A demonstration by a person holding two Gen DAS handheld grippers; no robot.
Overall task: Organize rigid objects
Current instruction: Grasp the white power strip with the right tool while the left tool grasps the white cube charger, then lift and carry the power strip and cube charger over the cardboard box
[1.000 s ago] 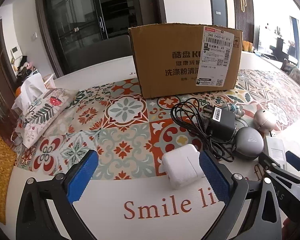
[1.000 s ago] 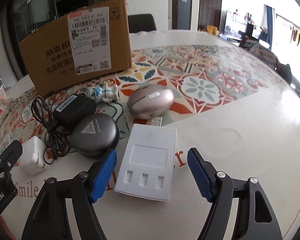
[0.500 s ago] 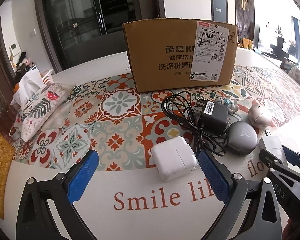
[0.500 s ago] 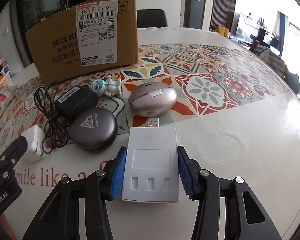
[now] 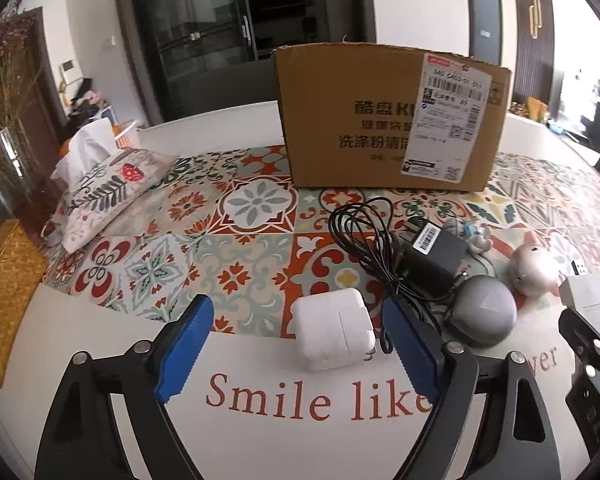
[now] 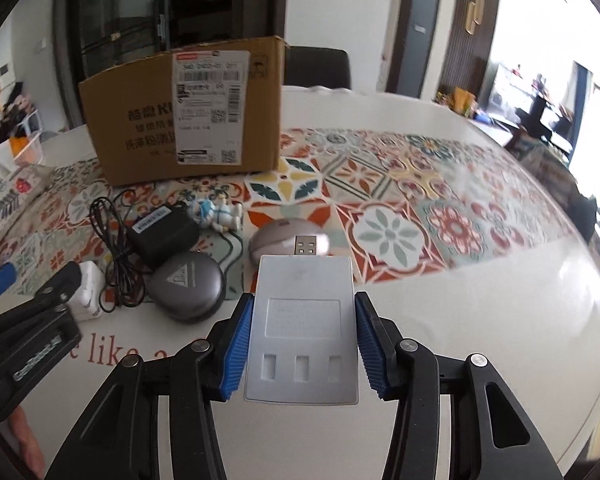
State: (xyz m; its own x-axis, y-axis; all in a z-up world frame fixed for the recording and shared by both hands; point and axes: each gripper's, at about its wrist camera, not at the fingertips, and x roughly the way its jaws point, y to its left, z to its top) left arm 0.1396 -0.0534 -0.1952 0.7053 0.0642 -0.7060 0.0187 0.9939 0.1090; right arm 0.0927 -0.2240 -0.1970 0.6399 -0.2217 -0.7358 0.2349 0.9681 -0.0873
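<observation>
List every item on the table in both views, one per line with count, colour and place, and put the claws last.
cardboard box: 1, brown, back of the patterned mat
tissue pouch: 1, floral, left edge of the table
power adapter with cable: 1, black, in front of the box
figurine: 1, white and blue, beside the adapter
round case: 1, dark grey, near edge of the mat
oval case: 1, pinkish, right of the round case
white charger: 1, white, between the left claw's fingers, untouched
USB card reader: 1, white, gripped by the right claw
table: 1, white
left claw: 1, blue pads, closing
right claw: 1, blue pads, shut on the card reader
</observation>
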